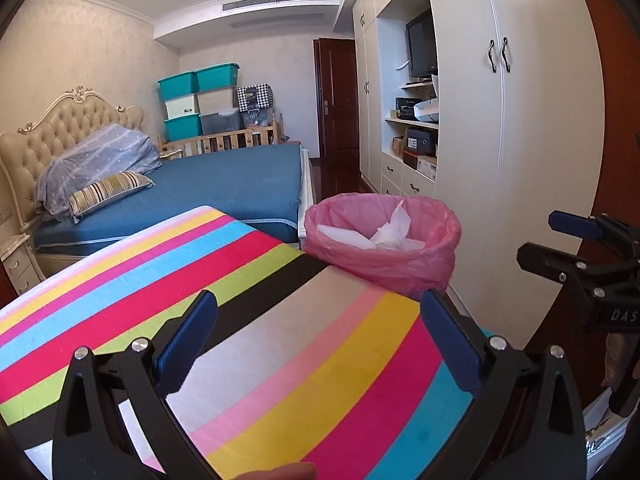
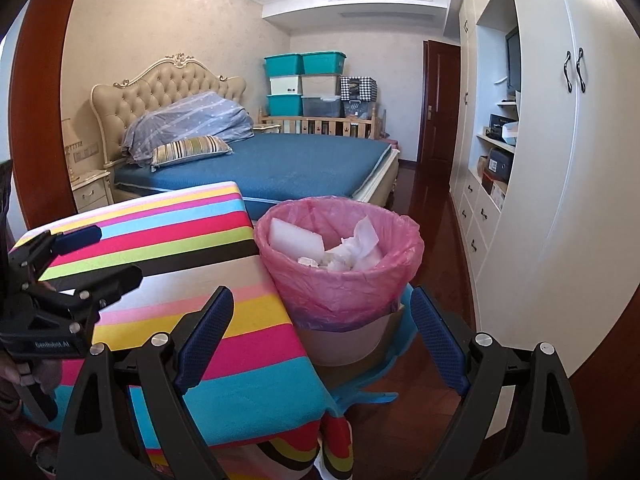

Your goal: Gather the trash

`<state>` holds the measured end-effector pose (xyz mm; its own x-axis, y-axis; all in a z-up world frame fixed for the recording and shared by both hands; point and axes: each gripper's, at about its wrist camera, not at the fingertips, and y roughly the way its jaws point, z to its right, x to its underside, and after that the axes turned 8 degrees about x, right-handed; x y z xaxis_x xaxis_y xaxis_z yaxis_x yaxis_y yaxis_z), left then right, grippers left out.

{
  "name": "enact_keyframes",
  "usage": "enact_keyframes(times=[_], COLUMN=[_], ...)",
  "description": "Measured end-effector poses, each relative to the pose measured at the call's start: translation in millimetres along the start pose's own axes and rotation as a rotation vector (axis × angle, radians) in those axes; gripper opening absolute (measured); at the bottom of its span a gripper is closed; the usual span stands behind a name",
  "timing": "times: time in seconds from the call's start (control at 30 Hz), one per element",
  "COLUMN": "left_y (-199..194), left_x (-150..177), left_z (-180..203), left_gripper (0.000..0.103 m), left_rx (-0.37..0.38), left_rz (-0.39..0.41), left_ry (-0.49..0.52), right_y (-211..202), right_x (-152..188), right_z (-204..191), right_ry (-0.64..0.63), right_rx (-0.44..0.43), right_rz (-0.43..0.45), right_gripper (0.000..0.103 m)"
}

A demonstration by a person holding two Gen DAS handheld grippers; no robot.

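Note:
A waste bin lined with a pink bag (image 1: 400,268) (image 2: 340,292) stands on the floor at the right corner of a table with a striped cloth (image 1: 248,328) (image 2: 160,248). White crumpled paper (image 1: 394,228) (image 2: 356,248) lies inside the bin. My left gripper (image 1: 320,340) hovers open over the striped cloth, nothing between its fingers. My right gripper (image 2: 322,332) is open too, low in front of the bin, holding nothing. The right gripper (image 1: 560,240) also shows at the right edge of the left wrist view, and the left gripper (image 2: 108,252) at the left of the right wrist view.
A bed with a blue cover (image 1: 224,184) (image 2: 280,164) lies beyond the table. White wardrobes (image 1: 520,120) (image 2: 560,140) line the right wall. Teal storage boxes (image 1: 200,96) (image 2: 304,80) are stacked at the far wall. Dark wooden floor (image 2: 432,216) runs between bed and wardrobes.

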<state>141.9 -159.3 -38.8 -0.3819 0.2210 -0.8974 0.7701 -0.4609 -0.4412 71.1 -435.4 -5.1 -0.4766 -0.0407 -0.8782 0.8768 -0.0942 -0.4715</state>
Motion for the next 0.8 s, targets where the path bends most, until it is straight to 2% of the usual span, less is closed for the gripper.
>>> enact_keyframes(times=[0.8], left_y=[6.6], left_x=[-1.2], left_z=[0.3], left_gripper=[0.098], left_rx=[0.008], left_rz=[-0.03], left_ry=[-0.011], right_y=[5.2], right_x=[5.2], right_z=[-1.8], right_ry=[0.001], right_rx=[0.018], right_rz=[-0.006], right_gripper=[0.085])
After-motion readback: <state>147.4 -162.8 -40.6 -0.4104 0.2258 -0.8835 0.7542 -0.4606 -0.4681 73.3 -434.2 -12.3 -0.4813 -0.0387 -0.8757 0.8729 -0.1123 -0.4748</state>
